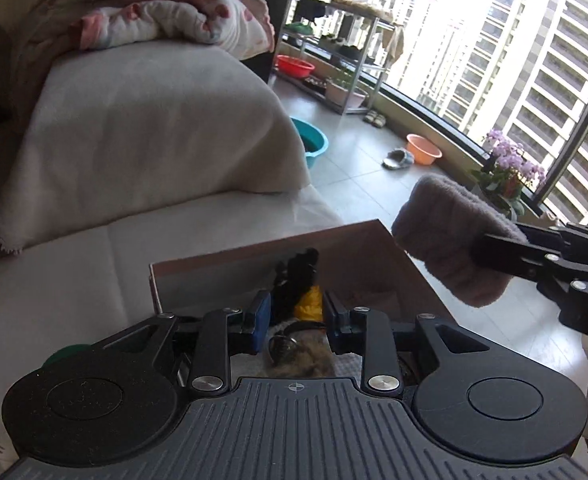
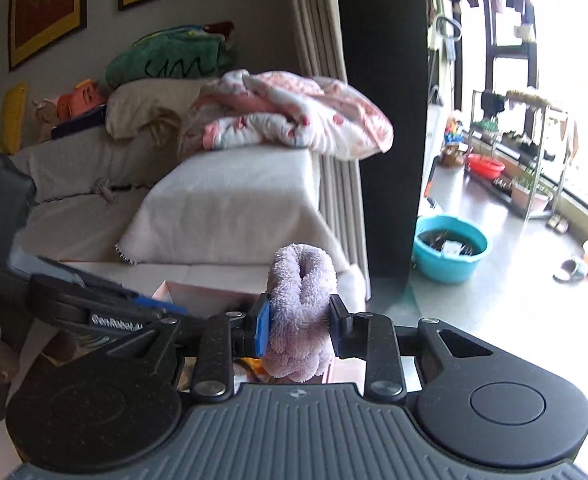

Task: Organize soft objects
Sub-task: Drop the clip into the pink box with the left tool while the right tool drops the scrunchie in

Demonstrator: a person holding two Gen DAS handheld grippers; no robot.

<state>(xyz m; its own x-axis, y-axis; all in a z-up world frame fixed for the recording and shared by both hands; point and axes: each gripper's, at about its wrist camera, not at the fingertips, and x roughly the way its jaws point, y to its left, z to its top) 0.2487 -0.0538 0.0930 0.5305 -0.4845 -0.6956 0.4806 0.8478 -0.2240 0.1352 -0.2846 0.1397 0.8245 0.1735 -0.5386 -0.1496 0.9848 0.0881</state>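
My right gripper (image 2: 300, 316) is shut on a folded lilac fleece item (image 2: 300, 308); in the left wrist view the same fleece item (image 1: 450, 236) hangs from that gripper (image 1: 494, 248) above the right rim of an open cardboard box (image 1: 374, 248). The box sits on a white sofa seat (image 1: 94, 264) and holds a black-and-yellow soft item (image 1: 300, 288) and a brown furry one (image 1: 306, 360). My left gripper (image 1: 296, 320) is over the box, jaws apart around the black-and-yellow item; I cannot tell whether they touch it.
A white-covered armrest (image 1: 154, 120) with a pink patterned blanket (image 1: 166, 12) stands behind the box. On the tiled balcony floor are a teal basin (image 1: 314, 144), an orange basin (image 1: 424, 148), slippers (image 1: 398, 158), a metal rack (image 1: 346, 52) and a pink orchid (image 1: 510, 160).
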